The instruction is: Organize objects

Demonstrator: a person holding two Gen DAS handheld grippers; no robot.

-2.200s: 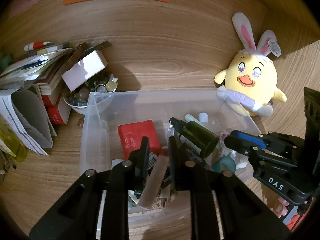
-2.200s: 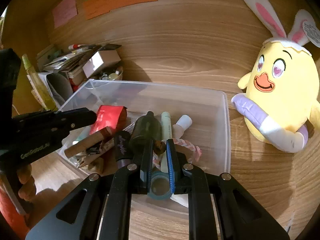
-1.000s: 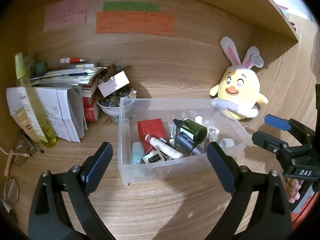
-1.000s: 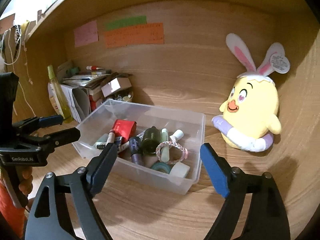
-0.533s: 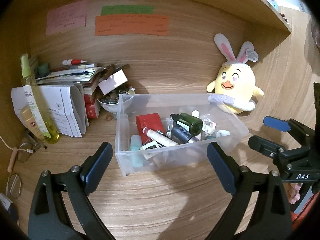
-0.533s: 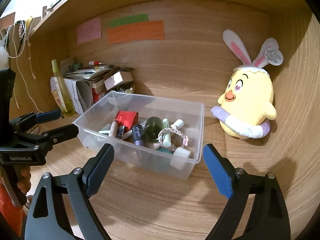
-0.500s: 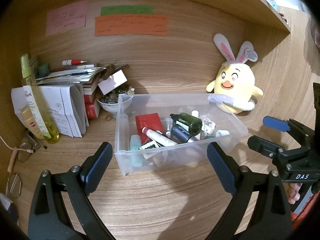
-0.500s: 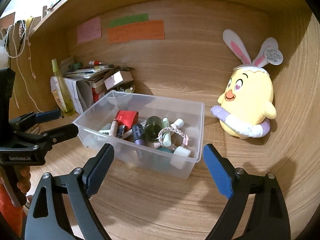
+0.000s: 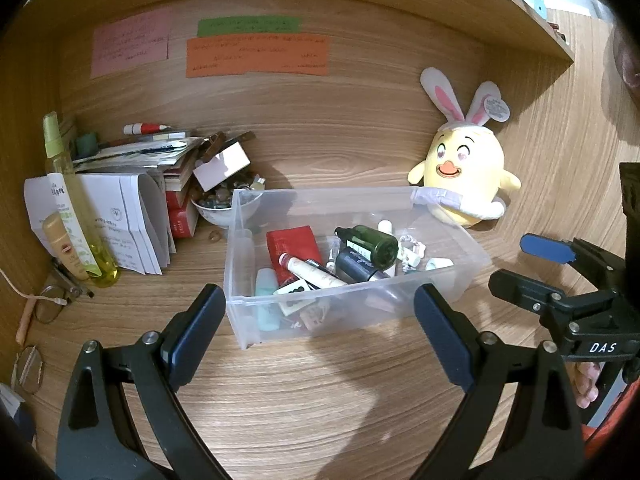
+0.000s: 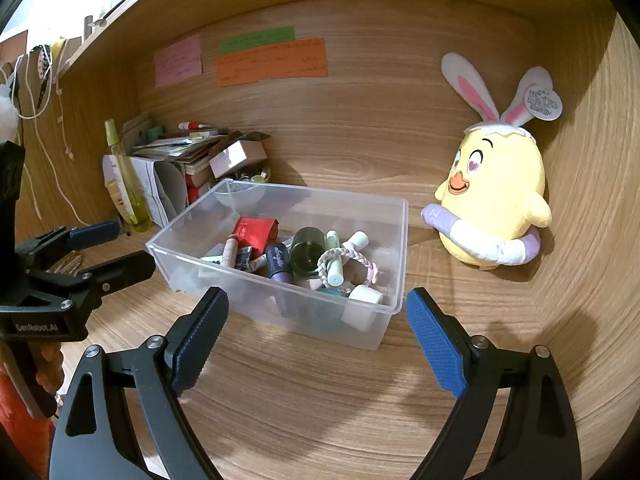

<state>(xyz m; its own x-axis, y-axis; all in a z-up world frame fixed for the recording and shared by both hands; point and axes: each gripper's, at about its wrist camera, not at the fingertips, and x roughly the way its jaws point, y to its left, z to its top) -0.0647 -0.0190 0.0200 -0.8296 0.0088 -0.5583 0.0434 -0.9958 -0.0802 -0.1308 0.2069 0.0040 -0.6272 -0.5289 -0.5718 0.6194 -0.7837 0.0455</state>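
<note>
Both the left claw (image 9: 316, 330) and right claw (image 10: 316, 338) hang wide open and empty above the bench (image 9: 320, 400), just short of the clear bin (image 9: 360, 304) that corrals the small toiletries, probably done

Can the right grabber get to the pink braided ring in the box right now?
Probably yes. The right gripper is open and empty, facing the clear box, which has no lid. The pink braided ring lies on top of the pile, so nothing seems to block a reach from above.
</note>
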